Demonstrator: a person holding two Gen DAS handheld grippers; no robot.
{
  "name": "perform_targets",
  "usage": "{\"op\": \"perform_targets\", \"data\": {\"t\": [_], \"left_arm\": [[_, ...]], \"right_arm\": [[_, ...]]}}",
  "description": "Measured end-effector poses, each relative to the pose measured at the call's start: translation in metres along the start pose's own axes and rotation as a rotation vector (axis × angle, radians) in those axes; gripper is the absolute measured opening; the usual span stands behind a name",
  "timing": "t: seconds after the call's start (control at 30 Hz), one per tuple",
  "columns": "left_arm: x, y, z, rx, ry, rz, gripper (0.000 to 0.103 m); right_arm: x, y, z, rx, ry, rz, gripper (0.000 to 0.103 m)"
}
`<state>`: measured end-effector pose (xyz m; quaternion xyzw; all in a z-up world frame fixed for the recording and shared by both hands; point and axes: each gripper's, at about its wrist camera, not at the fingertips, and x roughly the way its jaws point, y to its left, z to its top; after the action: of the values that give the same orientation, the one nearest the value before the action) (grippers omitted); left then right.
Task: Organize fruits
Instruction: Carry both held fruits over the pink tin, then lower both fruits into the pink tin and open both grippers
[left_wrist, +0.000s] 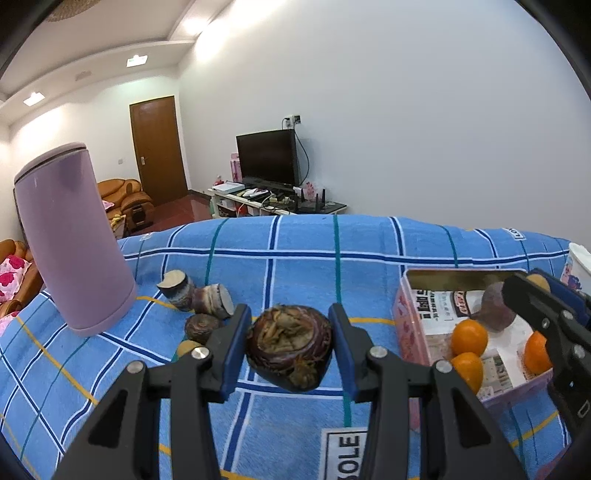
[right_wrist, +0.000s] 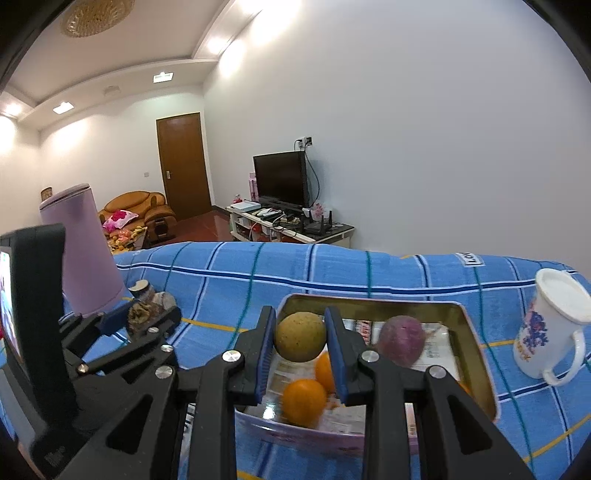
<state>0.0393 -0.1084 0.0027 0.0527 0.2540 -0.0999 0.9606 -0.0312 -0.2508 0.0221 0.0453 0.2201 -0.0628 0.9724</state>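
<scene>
White walls and a dark television (left_wrist: 267, 158) stand behind the table's blue checked cloth (left_wrist: 295, 266). Left gripper (left_wrist: 290, 349) is clamped on a dark brown root-like lump (left_wrist: 290, 347), raised above the cloth's middle. Right gripper (right_wrist: 300, 341) is closed on a yellow-green round fruit (right_wrist: 300, 336) over the pink tin (right_wrist: 476, 354) toward the right edge, above oranges (right_wrist: 304, 400) and a purple fruit (right_wrist: 400, 339).

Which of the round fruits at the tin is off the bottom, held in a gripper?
The yellow-green fruit, clamped between the right gripper pads above the tin. The purple fruit and the oranges lie loose inside on the tin's paper lining.
</scene>
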Motion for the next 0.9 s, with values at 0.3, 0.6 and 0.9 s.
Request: {"op": "perform_targets", "data": {"t": [0.3, 0.6, 0.9], "left_arm": [[-0.009, -0.018, 0.006, 0.018, -0.015, -0.029, 0.045], [-0.007, -0.056, 0.018, 0.066, -0.02, -0.088, 0.045], [0.017, -0.102, 0.012, 0.067, 0.055, -0.172, 0.045]], "right_arm": [[-0.013, -0.046, 0.003, 0.035, -0.026, -0.058, 0.029], [-0.019, -0.103, 0.008, 0.095, -0.046, -0.148, 0.029], [-0.002, -0.113, 0.005, 0.134, 0.04, -0.101, 0.029]]}}
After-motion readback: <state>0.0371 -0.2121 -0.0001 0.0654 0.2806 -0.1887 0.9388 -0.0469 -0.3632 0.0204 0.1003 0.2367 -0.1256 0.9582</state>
